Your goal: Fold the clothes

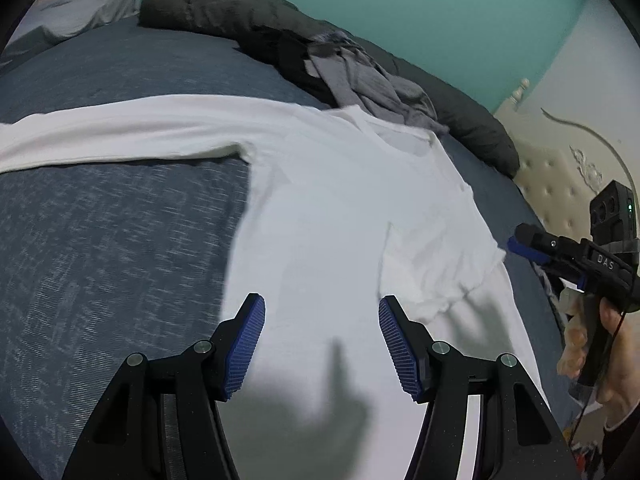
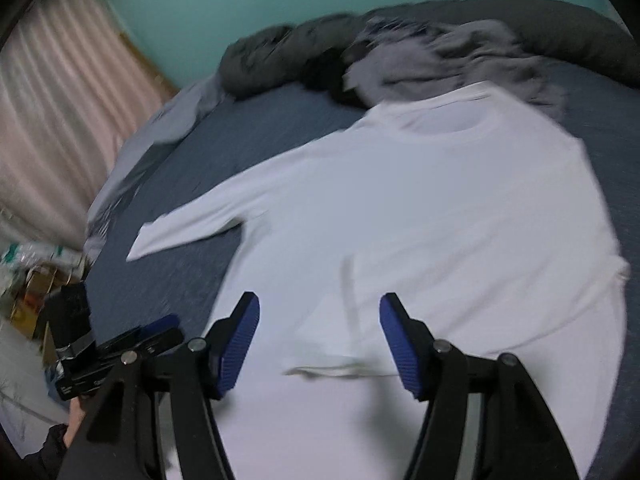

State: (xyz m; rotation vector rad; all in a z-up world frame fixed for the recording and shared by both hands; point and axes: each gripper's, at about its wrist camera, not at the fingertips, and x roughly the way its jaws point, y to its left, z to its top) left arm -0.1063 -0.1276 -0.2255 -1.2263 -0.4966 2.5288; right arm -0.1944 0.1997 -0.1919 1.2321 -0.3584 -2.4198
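Here both grippers, left gripper [image 1: 322, 312] and right gripper [image 2: 320, 312], hover agape over the white shirt [image 1: 340, 208], apparently empty.

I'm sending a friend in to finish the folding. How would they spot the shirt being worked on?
Start at the blue bedspread covering the bed. Spread flat across its middle lies the white long-sleeved shirt, neckline toward the teal wall, one sleeve stretched out sideways. Unlike the crumpled grey garment and the dark rolled duvet behind it, it is white and smoothed out.
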